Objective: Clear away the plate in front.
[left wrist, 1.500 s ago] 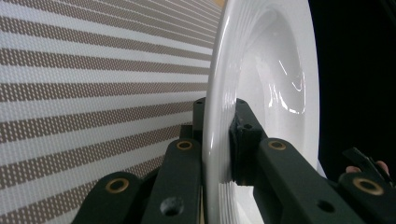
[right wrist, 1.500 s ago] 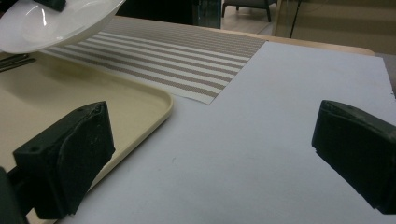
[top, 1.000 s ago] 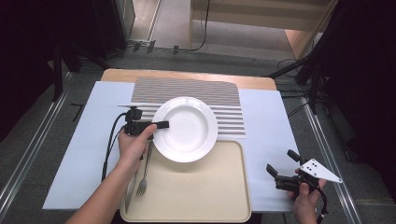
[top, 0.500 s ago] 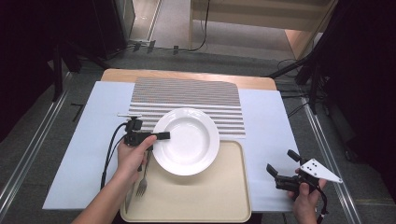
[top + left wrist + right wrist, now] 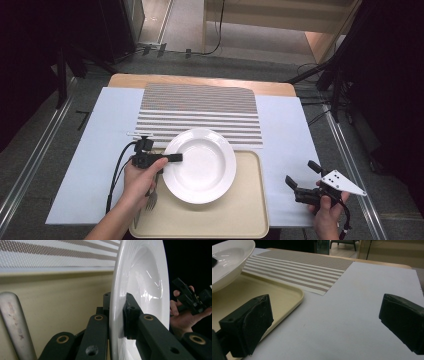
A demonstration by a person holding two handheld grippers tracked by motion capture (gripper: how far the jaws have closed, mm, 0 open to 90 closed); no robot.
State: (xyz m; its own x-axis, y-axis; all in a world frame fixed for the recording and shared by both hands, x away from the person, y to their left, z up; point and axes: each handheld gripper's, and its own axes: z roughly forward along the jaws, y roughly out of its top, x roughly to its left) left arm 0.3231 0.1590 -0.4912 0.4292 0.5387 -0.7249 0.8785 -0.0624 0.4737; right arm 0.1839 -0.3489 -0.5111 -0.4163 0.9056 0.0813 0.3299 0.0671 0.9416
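One white plate (image 5: 200, 165), one fork (image 5: 151, 199), one beige tray (image 5: 240, 220), one striped mat (image 5: 200, 112). Left gripper (image 5: 172, 158) fingers clamp the plate's rim, over the tray's far edge. Right gripper (image 5: 300, 182) fingers wide apart, empty. No writing legible.

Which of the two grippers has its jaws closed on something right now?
The left gripper: its jaws pinch the rim of the round white plate above the beige tray. The right gripper has its jaws open over the pale blue table cover, gripping nothing.
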